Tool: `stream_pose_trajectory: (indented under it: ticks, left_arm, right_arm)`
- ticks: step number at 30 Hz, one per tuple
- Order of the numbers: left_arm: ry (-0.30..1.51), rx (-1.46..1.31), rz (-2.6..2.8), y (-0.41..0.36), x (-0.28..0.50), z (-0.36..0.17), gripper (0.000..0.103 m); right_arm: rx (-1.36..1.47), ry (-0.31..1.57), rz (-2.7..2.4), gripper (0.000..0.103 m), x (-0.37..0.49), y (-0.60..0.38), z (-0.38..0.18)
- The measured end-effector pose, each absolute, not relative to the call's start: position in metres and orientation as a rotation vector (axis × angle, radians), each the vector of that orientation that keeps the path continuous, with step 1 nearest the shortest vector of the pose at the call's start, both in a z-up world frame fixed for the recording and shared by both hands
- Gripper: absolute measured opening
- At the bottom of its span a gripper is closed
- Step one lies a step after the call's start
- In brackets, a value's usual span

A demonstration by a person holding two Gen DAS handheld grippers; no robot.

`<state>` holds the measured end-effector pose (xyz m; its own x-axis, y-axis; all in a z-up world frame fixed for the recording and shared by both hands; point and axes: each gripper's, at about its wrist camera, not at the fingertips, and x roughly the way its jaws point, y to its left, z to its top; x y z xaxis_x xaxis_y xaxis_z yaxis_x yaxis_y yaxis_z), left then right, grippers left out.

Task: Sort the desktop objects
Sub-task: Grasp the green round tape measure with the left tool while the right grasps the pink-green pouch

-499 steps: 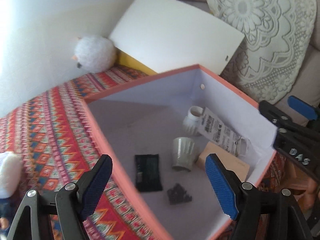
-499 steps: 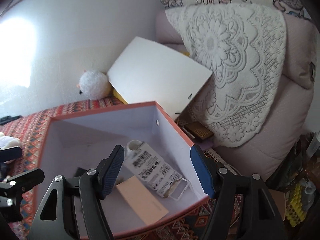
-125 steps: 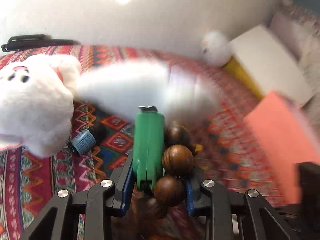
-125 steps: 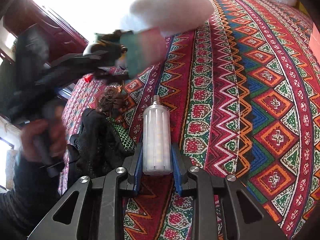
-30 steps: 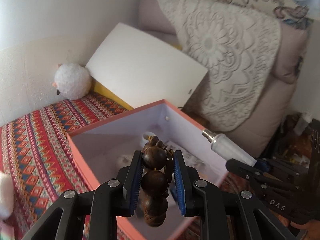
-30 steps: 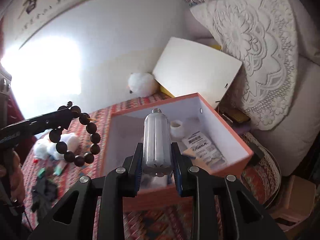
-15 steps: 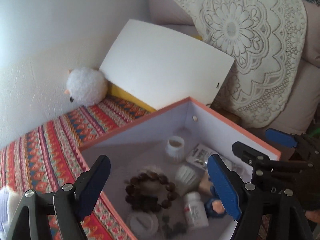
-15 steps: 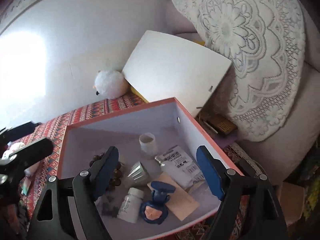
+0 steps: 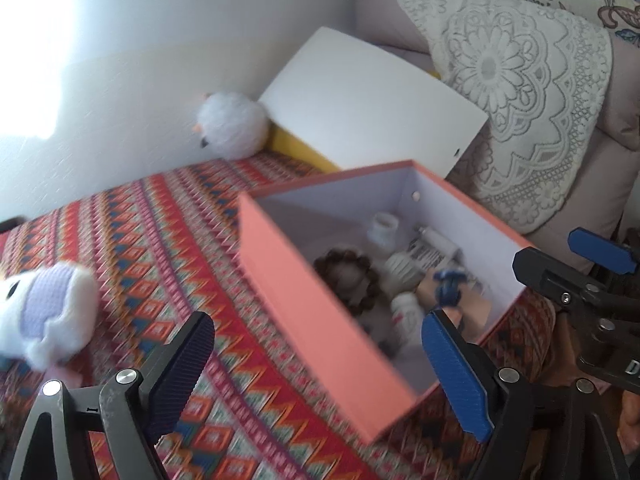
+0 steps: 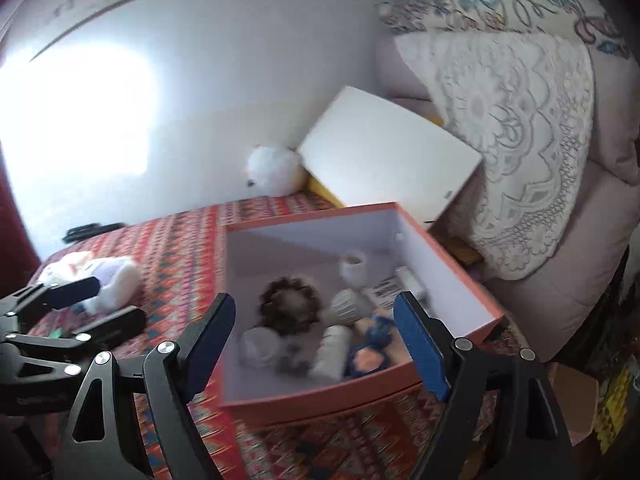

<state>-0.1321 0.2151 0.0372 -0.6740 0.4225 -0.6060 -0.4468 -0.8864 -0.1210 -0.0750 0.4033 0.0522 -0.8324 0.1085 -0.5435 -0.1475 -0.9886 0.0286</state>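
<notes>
Orange box (image 10: 320,398) rim clear, beads (image 10: 289,309) seemingly inside, bare patterned cloth (image 9: 168,240) leftward

Patterned red cloth (image 9: 168,240) over the surface, orange box (image 9: 320,320) standing on it, white plush toy (image 9: 44,316) lying nearby, round white fluffy toy (image 9: 232,126) by the wall

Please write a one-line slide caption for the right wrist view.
Open, empty right gripper above the orange box holding a bead bracelet and small bottles.
</notes>
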Motion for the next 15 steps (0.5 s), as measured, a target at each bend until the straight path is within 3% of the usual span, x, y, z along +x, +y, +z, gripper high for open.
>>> stream_pose_trajectory:
  ticks: [10, 12, 15]
  left_arm:
    - [-0.053, -1.027, 2.685, 0.067, -0.127, -0.006, 0.089]
    - [-0.069, -1.076, 2.738, 0.028, -0.13, -0.022, 0.089]
    - [-0.057, -1.155, 2.79, -0.027, -0.137, -0.046, 0.089]
  right_arm:
    - [-1.061, 0.073, 3.068, 0.084, -0.084, 0.277, 0.024]
    - [-1.14, 0.148, 3.12, 0.084, -0.097, 0.254, 0.012]
    - [-1.336, 0.422, 3.2, 0.084, -0.124, 0.225, -0.014]
